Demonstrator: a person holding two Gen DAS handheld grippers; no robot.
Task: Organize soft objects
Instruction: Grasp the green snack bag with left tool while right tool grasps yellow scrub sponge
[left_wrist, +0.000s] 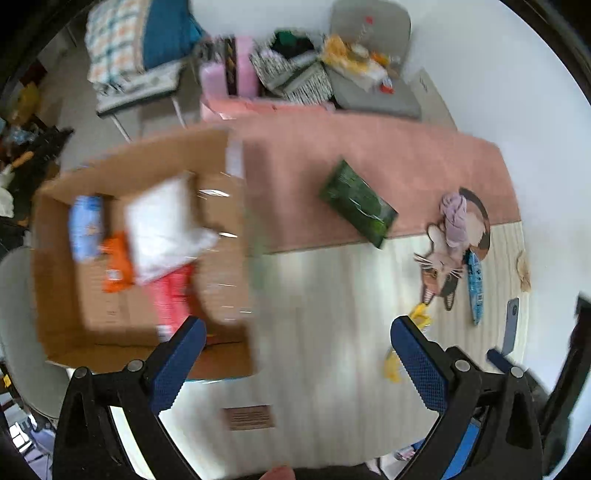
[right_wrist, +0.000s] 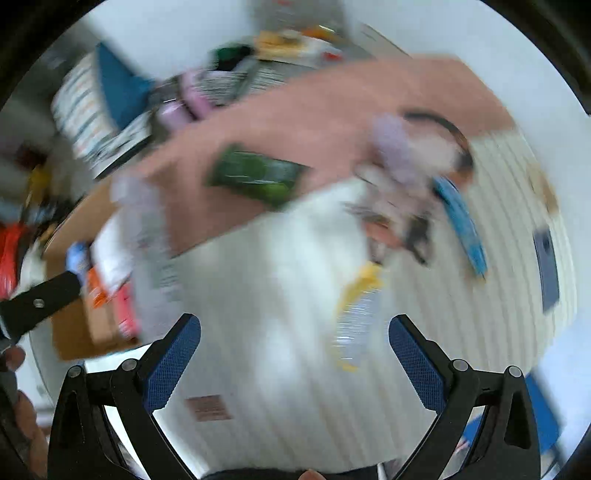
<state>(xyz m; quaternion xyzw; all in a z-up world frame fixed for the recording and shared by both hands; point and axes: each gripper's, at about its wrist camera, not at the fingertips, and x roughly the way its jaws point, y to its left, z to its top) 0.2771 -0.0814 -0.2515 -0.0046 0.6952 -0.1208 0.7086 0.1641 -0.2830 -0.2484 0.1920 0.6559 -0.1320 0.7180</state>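
Note:
A cardboard box (left_wrist: 55, 229) stands at the table's left and holds a white pillow (left_wrist: 166, 229), a blue pack (left_wrist: 86, 227), an orange pack (left_wrist: 118, 267) and a red pack (left_wrist: 171, 295). On the table lie a green packet (left_wrist: 358, 203), a lilac cloth (left_wrist: 454, 218) on a cat-shaped mat (left_wrist: 443, 258), a blue packet (left_wrist: 474, 288) and a yellow packet (left_wrist: 421, 314). My left gripper (left_wrist: 297, 332) is open and empty above the table, right of the box. My right gripper (right_wrist: 293, 330) is open and empty; its view is blurred, with the yellow packet (right_wrist: 360, 295) ahead.
A pink cloth (left_wrist: 369, 147) covers the table's far half. A phone (left_wrist: 511, 325) lies near the right edge. Chairs with cushions (left_wrist: 125, 48), a pink box (left_wrist: 229, 70) and a patterned basket (left_wrist: 295, 74) stand behind the table. A grey chair (left_wrist: 18, 314) is at left.

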